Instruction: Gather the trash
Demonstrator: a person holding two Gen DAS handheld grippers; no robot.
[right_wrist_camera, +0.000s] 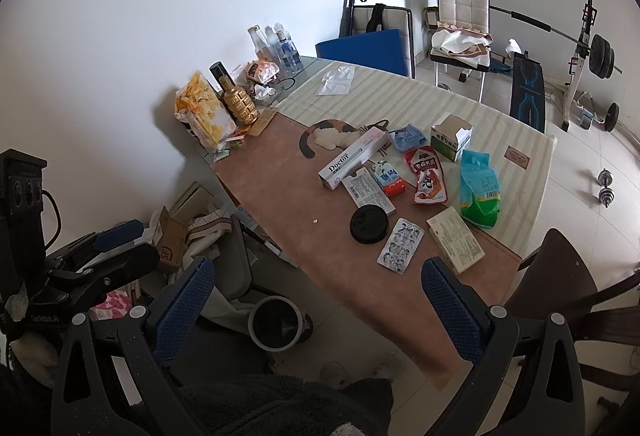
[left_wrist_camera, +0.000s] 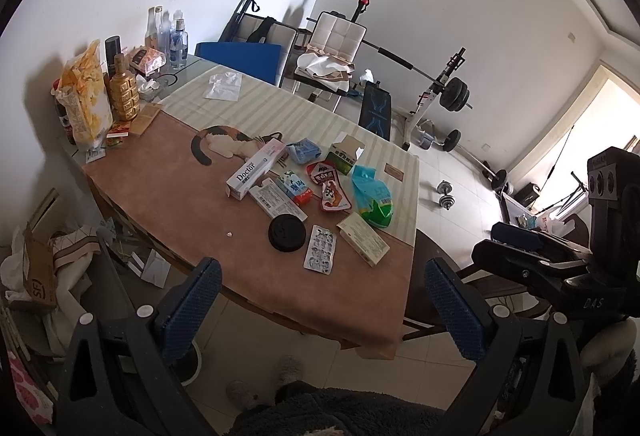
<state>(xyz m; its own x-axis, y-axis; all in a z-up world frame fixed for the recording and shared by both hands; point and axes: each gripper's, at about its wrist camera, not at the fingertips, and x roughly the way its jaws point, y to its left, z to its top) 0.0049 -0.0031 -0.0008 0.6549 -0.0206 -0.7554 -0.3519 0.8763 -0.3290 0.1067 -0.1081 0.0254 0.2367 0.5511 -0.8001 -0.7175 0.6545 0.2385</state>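
Trash, spread in a bunch on the surface [left_wrist_camera: 168, 175], all close around the black lid [left_wrist_camera: 287, 234]. Just right of the lid: a silver pill sheet [left_wrist_camera: 320, 249], then a flat cream box [left_wrist_camera: 363, 238]. Behind the lid: a red snack packet [left_wrist_camera: 330, 185], a blue and green bag [left_wrist_camera: 372, 195] and a long Doctor box [left_wrist_camera: 256, 168].

Held wide open and empty, well short of the lid: the left gripper [left_wrist_camera: 322, 268]. Same for the right gripper [right_wrist_camera: 319, 268], wide open with nothing in it.

Looked like the very start of the job, with no piece picked up yet. Probably best begun with the puffy bag or the snack packet behind the lid, both easy to pinch. Likely harder with the pill sheet, lying so flat; better pinched low at one short end or slid to the edge first.

Down on the floor, left of the lid: a round bin [right_wrist_camera: 252, 320], a fair place for dropping each piece.
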